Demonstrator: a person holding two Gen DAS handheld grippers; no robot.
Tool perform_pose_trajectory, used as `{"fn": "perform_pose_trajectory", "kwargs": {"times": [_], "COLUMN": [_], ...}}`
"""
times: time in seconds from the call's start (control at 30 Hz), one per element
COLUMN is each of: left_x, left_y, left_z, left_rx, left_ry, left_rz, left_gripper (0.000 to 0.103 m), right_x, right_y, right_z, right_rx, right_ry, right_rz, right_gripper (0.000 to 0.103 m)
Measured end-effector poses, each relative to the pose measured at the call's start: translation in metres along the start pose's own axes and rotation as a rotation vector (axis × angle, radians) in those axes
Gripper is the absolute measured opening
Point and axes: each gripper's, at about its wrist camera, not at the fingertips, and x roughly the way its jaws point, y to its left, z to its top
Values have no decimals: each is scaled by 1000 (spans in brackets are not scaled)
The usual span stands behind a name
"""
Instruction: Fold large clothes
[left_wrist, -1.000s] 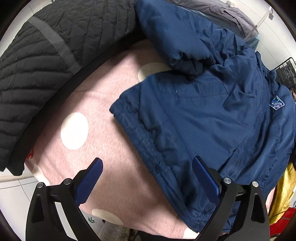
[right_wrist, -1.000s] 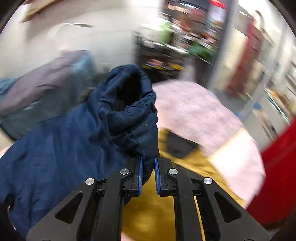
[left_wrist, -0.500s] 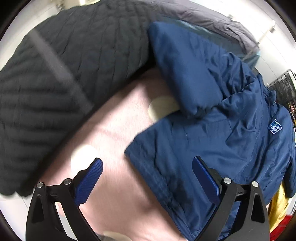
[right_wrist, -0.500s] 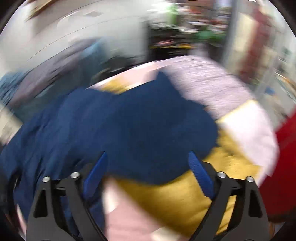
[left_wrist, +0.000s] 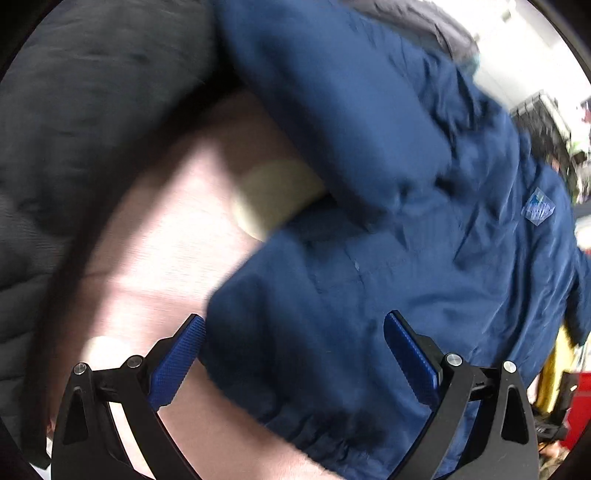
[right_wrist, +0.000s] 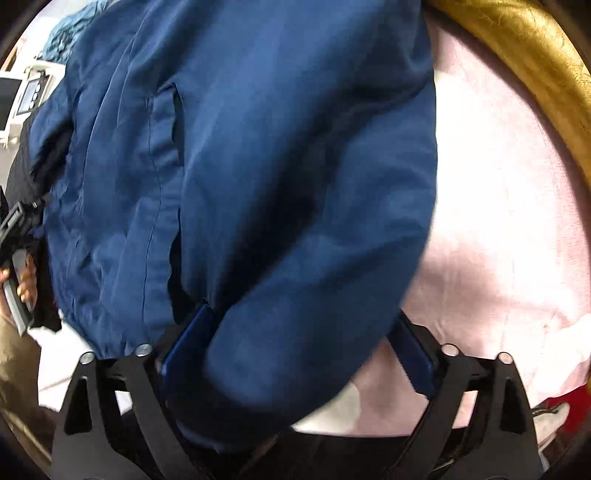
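bearing a blurred, unreadable chest logo, navy jacket covers pink sheet.

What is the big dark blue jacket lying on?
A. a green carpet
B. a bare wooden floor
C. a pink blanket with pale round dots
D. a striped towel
C: the big dark blue jacket is spread over a pink blanket with pale round dots, and the same pink cloth shows beside the jacket in the right wrist view.
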Motion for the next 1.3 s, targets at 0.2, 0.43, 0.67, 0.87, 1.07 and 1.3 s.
{"fn": "perform_pose_trajectory", "kwargs": {"times": [0.2,0.43,0.67,0.87,1.07,1.3], "left_x": [8,-22,-83,-80,-32,-30], "left_y": [-28,-40,-78,-115,-125,-93], "left_z": [-8,-20,-58,-115,-142,-113], "left_rx": [126,189,332,423,412,202], "left_ry": [-9,-10,-23,68,122,161], "left_rz": [60,30,-57,-131,-51,-110], "left_gripper": [88,30,14,14,14,47], "right_x": [-15,-54,-140,-158,-87,-70], "right_y": [14,6,-10,-48,-45,-58], "right_z": [-4,-8,-23,-24,-18,-4], "right_rx": [-69,-59,-132,-81,-57,67], "right_ry": [6,-50,-113,-106,-23,6], "right_rz": [18,45,-23,-109,-186,-227], "right_gripper": [57,14,11,11,11,45]}}
